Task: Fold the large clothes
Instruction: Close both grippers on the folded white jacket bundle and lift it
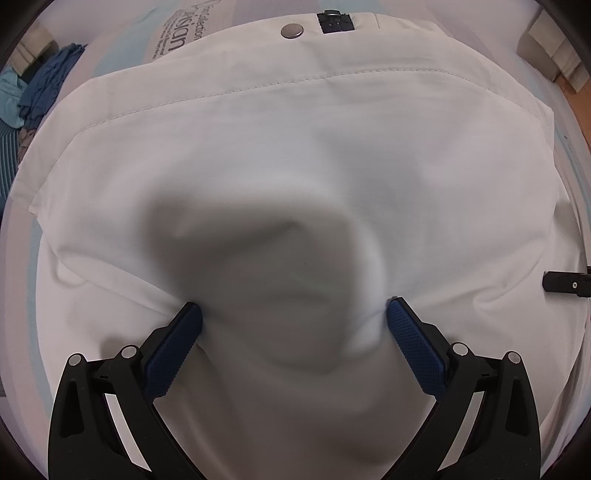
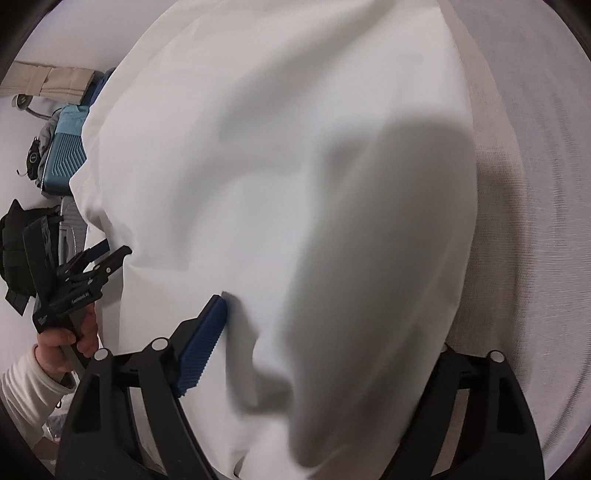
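A large white garment (image 1: 295, 155) with a metal snap button (image 1: 291, 30) and a dark zipper end (image 1: 338, 23) at its far edge lies spread over a pale surface. A blurred fold of it bulges up between the fingers of my left gripper (image 1: 294, 314), whose jaws stand wide apart with the cloth loose between the blue pads (image 1: 173, 350). In the right wrist view the same white cloth (image 2: 258, 166) drapes over my right gripper (image 2: 314, 321) and hides its right finger; the left blue pad (image 2: 203, 343) shows. The left gripper also shows at the left there (image 2: 92, 273), held by a hand.
A pile of blue and striped clothes (image 1: 33, 99) lies at the far left. A printed white bag or sheet (image 1: 177, 40) lies under the garment's far edge. A teal case (image 2: 64, 158) and beige cloth (image 2: 48, 79) sit at the left in the right wrist view. Wooden floor (image 1: 580, 122) lies at right.
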The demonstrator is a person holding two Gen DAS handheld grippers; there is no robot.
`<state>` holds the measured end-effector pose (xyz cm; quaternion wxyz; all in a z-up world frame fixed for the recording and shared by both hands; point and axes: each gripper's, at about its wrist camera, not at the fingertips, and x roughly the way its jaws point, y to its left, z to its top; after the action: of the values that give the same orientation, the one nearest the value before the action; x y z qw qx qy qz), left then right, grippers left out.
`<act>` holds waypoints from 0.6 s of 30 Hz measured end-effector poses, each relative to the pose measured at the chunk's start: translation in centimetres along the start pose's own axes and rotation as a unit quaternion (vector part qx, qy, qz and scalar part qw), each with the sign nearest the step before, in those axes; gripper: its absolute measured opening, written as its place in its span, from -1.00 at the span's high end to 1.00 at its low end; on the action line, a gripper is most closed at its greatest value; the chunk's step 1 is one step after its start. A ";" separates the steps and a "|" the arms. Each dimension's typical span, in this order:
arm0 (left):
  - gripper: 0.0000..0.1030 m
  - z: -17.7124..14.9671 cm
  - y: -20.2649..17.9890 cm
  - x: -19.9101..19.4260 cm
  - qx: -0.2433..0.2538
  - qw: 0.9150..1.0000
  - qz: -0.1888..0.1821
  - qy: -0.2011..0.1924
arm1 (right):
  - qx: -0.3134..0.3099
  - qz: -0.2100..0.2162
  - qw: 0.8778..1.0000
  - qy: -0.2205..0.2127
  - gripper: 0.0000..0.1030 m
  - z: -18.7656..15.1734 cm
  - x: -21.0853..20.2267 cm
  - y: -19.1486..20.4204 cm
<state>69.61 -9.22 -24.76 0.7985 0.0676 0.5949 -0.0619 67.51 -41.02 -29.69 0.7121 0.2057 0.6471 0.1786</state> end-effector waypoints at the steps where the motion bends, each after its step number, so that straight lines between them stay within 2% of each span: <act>1: -0.90 0.0 0.1 0.0 0.000 1.000 0.000 0.000 | -0.001 0.001 1.000 -0.001 -0.05 0.1 -0.2 0.3; 3: -0.90 -0.2 -0.1 0.0 0.002 1.000 -0.001 -0.001 | -0.002 0.013 1.000 -0.006 0.43 0.1 -0.8 0.9; 6: -0.90 -0.3 -0.1 0.1 0.002 1.000 -0.002 0.000 | 0.004 0.021 1.000 -0.006 0.45 0.2 -0.9 1.0; 7: -0.90 -0.2 -0.2 0.0 0.003 1.000 -0.002 0.000 | 0.016 0.026 0.999 0.006 0.40 0.2 -0.6 0.3; 9: -0.90 -0.2 -0.2 0.0 0.002 1.000 -0.002 0.001 | 0.044 0.045 0.998 0.021 0.17 0.4 0.2 -1.1; 11: -0.90 -0.2 -0.3 0.0 0.000 1.000 -0.003 0.002 | 0.054 0.050 0.997 0.026 0.11 0.5 0.7 -1.3; 13: -0.90 -0.1 -0.5 0.0 0.001 1.000 -0.002 0.002 | 0.040 0.034 0.998 0.028 0.24 0.6 0.7 -0.6; 15: -0.90 0.0 -0.6 -0.1 0.002 1.000 -0.001 0.001 | 0.058 0.043 0.997 0.032 0.43 0.7 0.4 -0.8; 18: -0.90 0.0 -0.7 -0.2 0.002 1.000 -0.003 0.000 | 0.058 0.034 0.997 0.028 0.53 0.6 -0.2 -0.4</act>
<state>69.45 -9.87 -24.58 0.7979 0.0673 0.5954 -0.0651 68.13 -41.48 -29.72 0.6741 0.2636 0.6686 0.1704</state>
